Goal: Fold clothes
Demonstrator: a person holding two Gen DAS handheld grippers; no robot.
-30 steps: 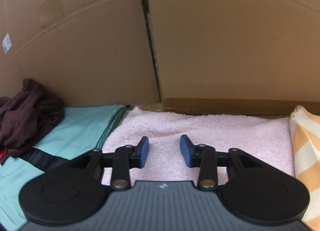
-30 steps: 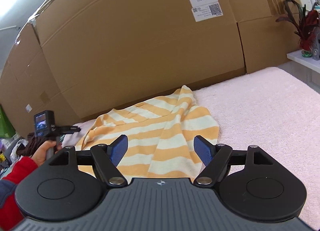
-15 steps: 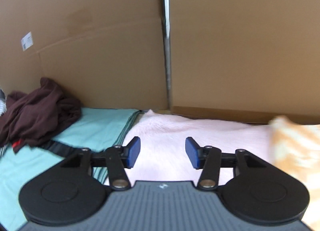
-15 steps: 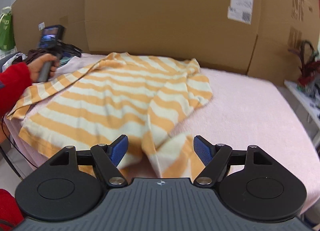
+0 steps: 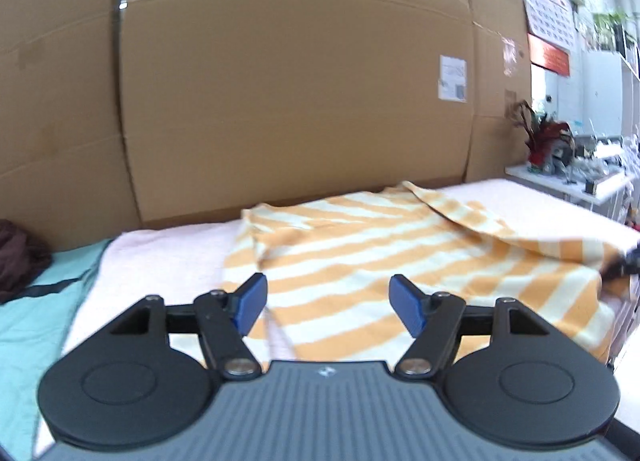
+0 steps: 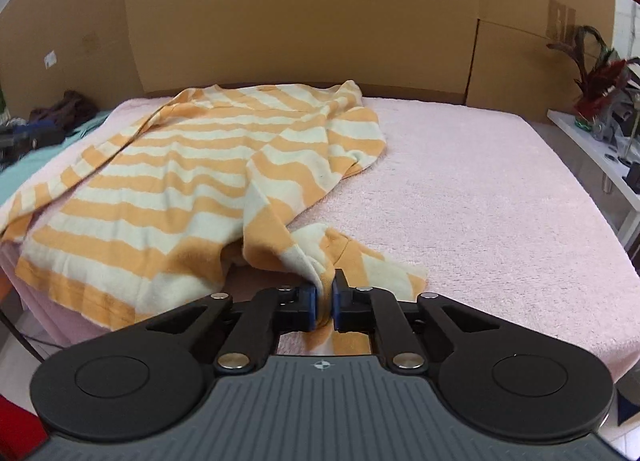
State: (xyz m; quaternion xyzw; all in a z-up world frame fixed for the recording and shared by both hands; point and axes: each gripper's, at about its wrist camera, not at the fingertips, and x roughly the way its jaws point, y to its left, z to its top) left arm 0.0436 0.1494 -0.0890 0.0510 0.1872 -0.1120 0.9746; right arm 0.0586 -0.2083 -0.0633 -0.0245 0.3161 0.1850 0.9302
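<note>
Striped shirt (image 6: 192, 165) spread loosely on pink towel (image 6: 480, 189), rumpled, one sleeve twisted toward near edge; no neat fold visible, so folding judged mostly left to do. Sleeve end pinched between closed jaws of right gripper (image 6: 325, 301). Left gripper (image 5: 326, 301) jaws wide apart, holding nothing, above shirt's left hem. Beyond: teal cloth (image 5: 24, 321), dark garment (image 5: 16, 257), cardboard wall (image 5: 280, 101). Left view blurred; collar and far sleeve hard to make out; shirt's near hem hangs over bed edge.

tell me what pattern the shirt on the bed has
Orange and cream stripes on the shirt, clearest in the right wrist view.
</note>
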